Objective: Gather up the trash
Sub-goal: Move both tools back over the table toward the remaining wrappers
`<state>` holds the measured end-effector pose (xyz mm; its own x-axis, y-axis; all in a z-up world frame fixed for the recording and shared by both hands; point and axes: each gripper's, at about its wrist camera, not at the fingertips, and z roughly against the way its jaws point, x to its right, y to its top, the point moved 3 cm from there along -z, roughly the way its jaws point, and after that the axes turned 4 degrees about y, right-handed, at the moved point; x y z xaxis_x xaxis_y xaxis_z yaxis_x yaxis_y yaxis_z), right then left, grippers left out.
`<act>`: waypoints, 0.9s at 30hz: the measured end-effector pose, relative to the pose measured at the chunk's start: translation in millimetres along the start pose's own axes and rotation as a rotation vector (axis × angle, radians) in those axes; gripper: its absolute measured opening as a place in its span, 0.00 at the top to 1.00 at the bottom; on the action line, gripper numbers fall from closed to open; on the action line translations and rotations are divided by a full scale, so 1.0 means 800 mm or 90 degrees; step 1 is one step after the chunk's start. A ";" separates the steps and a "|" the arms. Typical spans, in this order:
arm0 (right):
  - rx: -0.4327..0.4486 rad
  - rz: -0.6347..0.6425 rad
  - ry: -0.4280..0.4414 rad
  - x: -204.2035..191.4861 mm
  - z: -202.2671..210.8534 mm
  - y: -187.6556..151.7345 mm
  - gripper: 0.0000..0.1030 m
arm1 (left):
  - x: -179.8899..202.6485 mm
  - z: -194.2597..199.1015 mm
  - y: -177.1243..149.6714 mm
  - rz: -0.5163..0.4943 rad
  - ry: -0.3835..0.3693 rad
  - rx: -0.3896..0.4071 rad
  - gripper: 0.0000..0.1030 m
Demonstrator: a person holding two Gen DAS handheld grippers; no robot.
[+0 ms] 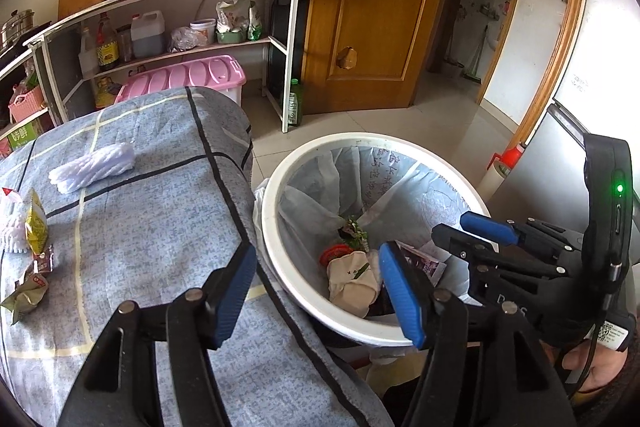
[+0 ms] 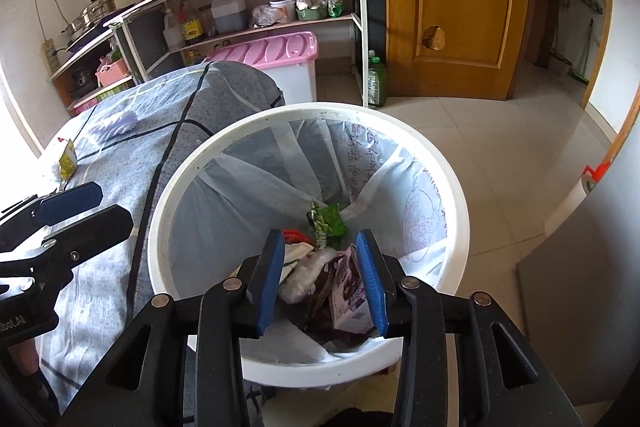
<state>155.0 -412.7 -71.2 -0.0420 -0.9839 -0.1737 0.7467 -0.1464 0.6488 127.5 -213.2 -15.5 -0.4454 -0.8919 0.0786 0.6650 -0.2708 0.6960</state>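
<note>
Bin [image 1: 276, 227] right of table [image 1: 160, 227]

Bin [image 2: 452, 187] mouth gapes unobstructed (draped table [image 2: 160, 155] crowds its left rim).

The left claw's black body [image 2: 16, 323] carries the letters "bot.AI" (its start cut off), while the handwriting on the bin liner [image 2: 360, 155] stays illegible.

Both rigs are chunky black plastic linkages with silver rivet pins and ribbed blue pads [image 2: 370, 283]. The right gripper [image 1: 472, 227] has a green LED and a QR sticker.
</note>
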 end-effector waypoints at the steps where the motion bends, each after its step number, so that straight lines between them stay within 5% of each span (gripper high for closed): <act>1: 0.001 0.001 0.001 -0.003 0.001 0.000 0.62 | -0.004 0.003 -0.001 0.003 0.002 0.001 0.36; 27: 0.021 0.088 0.115 -0.152 0.000 0.013 0.53 | -0.203 0.086 -0.057 0.157 0.141 0.044 0.35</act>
<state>168.3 -294.9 -43.5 0.1807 -0.9609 -0.2097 0.7147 -0.0182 0.6992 128.1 -30.8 -11.0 -0.1294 -0.9867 0.0987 0.6912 -0.0184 0.7224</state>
